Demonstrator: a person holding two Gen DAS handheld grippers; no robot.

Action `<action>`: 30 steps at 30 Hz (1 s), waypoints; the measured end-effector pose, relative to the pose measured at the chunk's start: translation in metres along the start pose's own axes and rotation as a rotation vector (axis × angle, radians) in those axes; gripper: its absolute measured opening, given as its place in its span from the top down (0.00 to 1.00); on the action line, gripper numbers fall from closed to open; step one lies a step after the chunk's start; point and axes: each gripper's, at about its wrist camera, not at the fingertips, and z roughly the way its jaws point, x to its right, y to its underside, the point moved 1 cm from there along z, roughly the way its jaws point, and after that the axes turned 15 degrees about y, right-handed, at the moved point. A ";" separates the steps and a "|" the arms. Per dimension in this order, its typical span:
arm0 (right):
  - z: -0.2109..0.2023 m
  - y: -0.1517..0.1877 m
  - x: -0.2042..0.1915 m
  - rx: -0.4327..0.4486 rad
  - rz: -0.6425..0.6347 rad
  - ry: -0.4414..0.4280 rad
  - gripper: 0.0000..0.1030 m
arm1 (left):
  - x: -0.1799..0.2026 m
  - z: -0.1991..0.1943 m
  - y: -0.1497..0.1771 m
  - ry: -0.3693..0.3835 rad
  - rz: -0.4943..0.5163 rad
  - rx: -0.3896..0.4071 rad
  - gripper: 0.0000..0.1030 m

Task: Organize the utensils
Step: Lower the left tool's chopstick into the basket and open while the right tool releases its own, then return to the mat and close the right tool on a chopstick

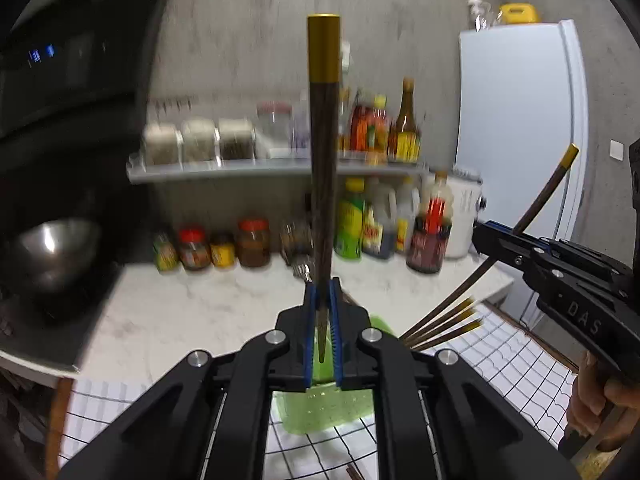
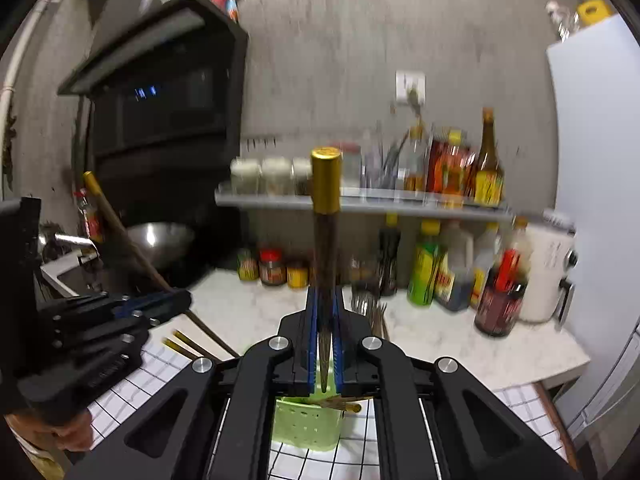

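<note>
Left gripper [image 1: 323,312]: clamped narrow on one dark chopstick [image 1: 323,160], gold cap up, point down between the blue pads [image 1: 308,336], above a green perforated holder [image 1: 320,412]. Right gripper [image 2: 328,320]: likewise pinched shut on a second chopstick [image 2: 326,240], upright, gold cap on top, tip over the same green holder [image 2: 306,420].

Only in the left wrist view: right gripper [image 1: 486,236] from the side, its chopstick [image 1: 548,188] slanting through the closed fingers; three gold-tipped chopsticks [image 1: 448,326] fanned just below it over the white gridded mat [image 1: 516,360]; white fridge [image 1: 520,140] in full.

Only in the right wrist view: left gripper [image 2: 172,304] from the side with its chopstick [image 2: 116,224] tilted; two gold tips [image 2: 178,344] lying on the mat [image 2: 132,384]; one more chopstick [image 2: 340,404] lying across the holder's rim; wall socket [image 2: 410,86].

In both: steel bowl [image 1: 52,248], black oven [image 2: 160,92], shelf [image 1: 240,170] bearing jars and sauce bottles, more bottles on the marble counter [image 1: 180,308]; labels too blurred to read.
</note>
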 end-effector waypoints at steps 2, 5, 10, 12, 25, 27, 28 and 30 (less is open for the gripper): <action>0.018 0.006 -0.003 -0.050 -0.004 -0.006 0.93 | -0.008 0.020 0.005 0.015 -0.028 -0.045 0.94; 0.035 0.014 -0.006 -0.100 -0.016 0.000 0.91 | -0.016 0.042 0.012 -0.018 -0.025 -0.084 0.94; 0.011 0.006 0.008 -0.057 0.016 0.009 0.65 | -0.016 0.034 0.005 -0.012 -0.026 -0.037 0.63; -0.009 0.001 0.018 -0.027 0.026 0.015 0.64 | -0.008 0.012 -0.003 -0.012 -0.010 0.015 0.56; -0.101 0.119 0.017 -0.247 -0.084 -0.057 0.63 | 0.014 -0.094 0.099 -0.222 -0.016 -0.142 0.52; -0.104 0.151 0.007 -0.315 -0.111 -0.077 0.63 | 0.011 -0.099 0.136 -0.208 -0.060 -0.214 0.52; -0.107 0.168 0.001 -0.348 -0.123 -0.086 0.63 | 0.010 -0.101 0.162 -0.212 -0.089 -0.267 0.52; -0.112 0.198 -0.012 -0.411 -0.145 -0.106 0.63 | 0.008 -0.104 0.190 -0.221 -0.117 -0.320 0.52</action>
